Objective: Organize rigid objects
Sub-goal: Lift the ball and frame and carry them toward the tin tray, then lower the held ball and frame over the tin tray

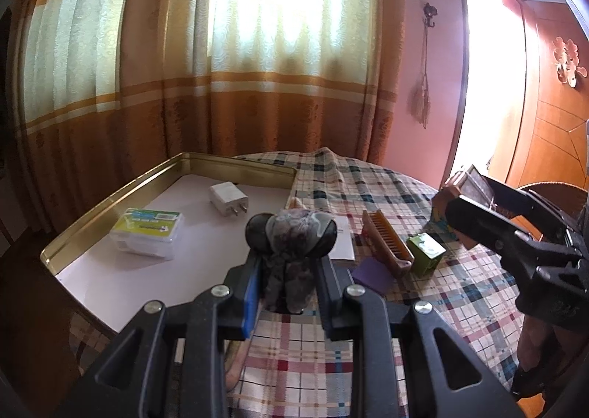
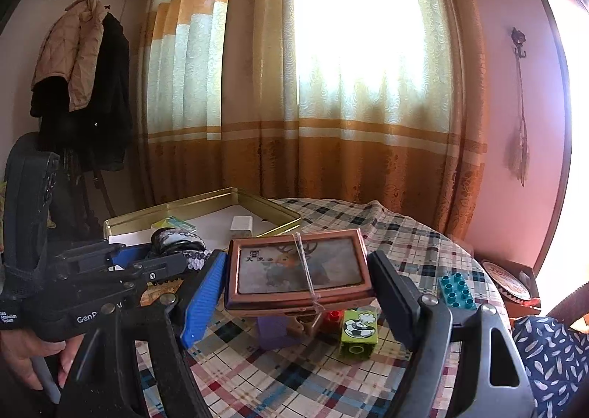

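Note:
My left gripper [image 1: 289, 271] is shut on a dark round hair accessory wrapped in patterned fabric [image 1: 291, 234], held above the table near the gold tray [image 1: 110, 197]. The tray holds a white charger plug [image 1: 229, 199] and a clear box with a green label [image 1: 147, 236]. My right gripper [image 2: 298, 293] is shut on a copper-framed box with a deer picture [image 2: 298, 267], tied with string, held above the checked tablecloth [image 2: 257, 374]. The right gripper also shows at the right of the left wrist view [image 1: 475, 212].
On the cloth lie a wooden comb [image 1: 386, 241], a green toy block [image 1: 425, 252], a purple block [image 1: 371, 274], a white card [image 1: 342, 245], a red brick [image 2: 333, 318] and a teal brick [image 2: 456, 289]. Curtains hang behind. A coat rack [image 2: 81, 87] stands at the left.

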Demonstrator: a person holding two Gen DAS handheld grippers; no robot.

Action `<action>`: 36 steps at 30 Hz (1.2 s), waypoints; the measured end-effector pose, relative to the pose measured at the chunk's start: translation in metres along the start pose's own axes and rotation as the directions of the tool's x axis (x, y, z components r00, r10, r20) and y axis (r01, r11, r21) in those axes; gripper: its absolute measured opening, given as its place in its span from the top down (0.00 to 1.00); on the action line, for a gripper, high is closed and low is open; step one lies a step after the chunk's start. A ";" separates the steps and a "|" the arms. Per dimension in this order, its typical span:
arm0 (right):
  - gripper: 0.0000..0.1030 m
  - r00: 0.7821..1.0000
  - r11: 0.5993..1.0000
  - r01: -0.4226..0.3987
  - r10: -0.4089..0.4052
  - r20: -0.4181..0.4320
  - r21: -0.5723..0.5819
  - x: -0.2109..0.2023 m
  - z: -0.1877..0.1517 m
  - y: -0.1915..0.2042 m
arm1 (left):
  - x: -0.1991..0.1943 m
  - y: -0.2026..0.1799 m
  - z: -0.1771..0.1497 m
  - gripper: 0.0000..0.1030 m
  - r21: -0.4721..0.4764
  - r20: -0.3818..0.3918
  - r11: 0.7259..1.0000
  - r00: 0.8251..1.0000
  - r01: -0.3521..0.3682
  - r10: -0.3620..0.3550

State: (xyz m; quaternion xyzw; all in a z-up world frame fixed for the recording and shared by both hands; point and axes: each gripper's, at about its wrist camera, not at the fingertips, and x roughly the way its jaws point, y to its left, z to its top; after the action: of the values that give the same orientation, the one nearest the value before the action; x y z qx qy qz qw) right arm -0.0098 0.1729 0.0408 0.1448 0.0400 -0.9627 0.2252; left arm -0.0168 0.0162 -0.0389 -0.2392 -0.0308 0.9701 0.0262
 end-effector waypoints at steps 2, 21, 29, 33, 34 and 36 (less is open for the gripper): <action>0.23 1.000 1.000 -0.005 0.005 -0.002 -0.002 0.001 0.000 0.002 | 0.000 0.002 0.000 0.76 -0.003 -0.001 1.000 1.000 -0.004 0.004; 0.23 0.999 0.999 -0.034 0.034 -0.018 -0.007 0.018 0.003 0.018 | -0.010 0.008 0.003 0.76 0.000 0.053 1.000 0.998 -0.021 0.021; 0.23 0.999 0.999 -0.032 0.032 -0.016 0.003 0.019 0.003 0.018 | -0.008 0.012 0.005 0.76 -0.017 0.051 0.999 0.998 -0.027 0.028; 0.23 0.999 0.999 -0.037 0.037 -0.016 0.006 0.023 0.004 0.020 | -0.010 0.015 0.007 0.76 -0.026 0.070 0.999 0.996 -0.047 0.049; 0.23 0.999 0.999 -0.039 0.039 -0.017 0.005 0.024 0.004 0.020 | -0.009 0.017 0.007 0.76 -0.028 0.072 0.998 0.996 -0.051 0.053; 0.23 0.999 0.999 -0.043 0.043 -0.016 0.007 0.025 0.005 0.022 | -0.009 0.021 0.008 0.76 -0.036 0.075 0.998 0.995 -0.059 0.061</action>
State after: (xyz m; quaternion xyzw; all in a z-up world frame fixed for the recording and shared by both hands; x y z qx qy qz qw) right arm -0.0231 0.1416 0.0379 0.1542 0.0354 -0.9565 0.2450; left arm -0.0133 -0.0057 -0.0291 -0.2033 -0.0409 0.9782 -0.0082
